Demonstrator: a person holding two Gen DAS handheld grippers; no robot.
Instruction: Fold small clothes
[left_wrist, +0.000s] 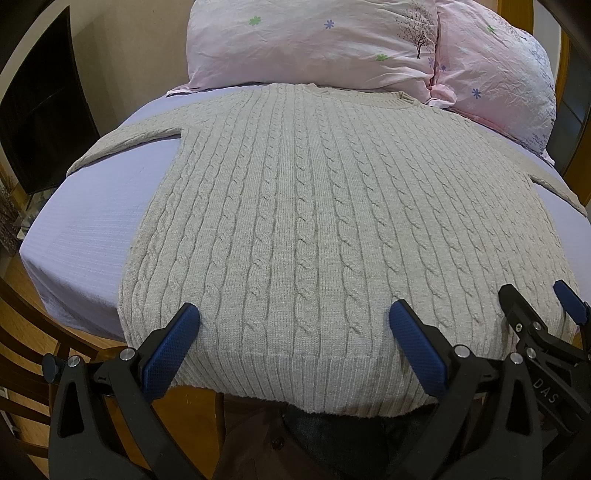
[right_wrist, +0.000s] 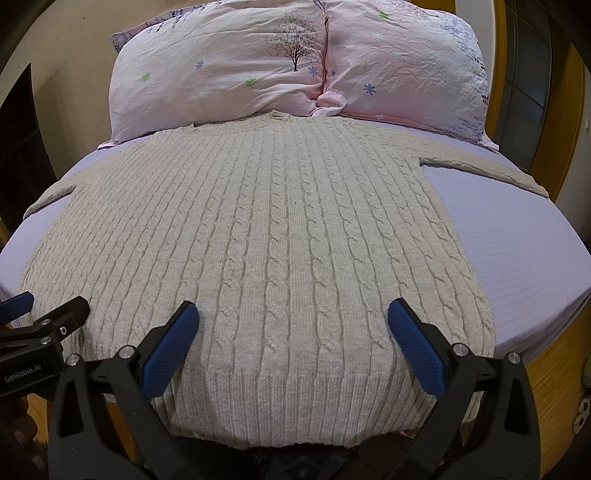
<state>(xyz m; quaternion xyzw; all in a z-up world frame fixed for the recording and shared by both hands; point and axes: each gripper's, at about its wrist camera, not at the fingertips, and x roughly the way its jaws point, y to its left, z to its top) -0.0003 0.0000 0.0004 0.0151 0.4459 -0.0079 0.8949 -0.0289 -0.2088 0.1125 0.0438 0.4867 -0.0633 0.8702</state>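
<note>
A beige cable-knit sweater (left_wrist: 314, 206) lies flat and face up on the lavender bed (left_wrist: 85, 229), its neckline touching the pink pillows (left_wrist: 314, 40) and its ribbed hem (right_wrist: 295, 402) hanging slightly over the near edge of the mattress. Both sleeves spread outward, the left sleeve (left_wrist: 125, 142) and the right sleeve (right_wrist: 487, 168). The left claw (left_wrist: 295, 343) and the right claw (right_wrist: 293, 341) hover side by side just above the hem, both spread wide and grasping nothing. No fold appears started. To begin well, each claw should probably pinch both knit layers at a hem corner or sleeve, then carry it across evenly, keeping the thick knit from bunching.
</note>
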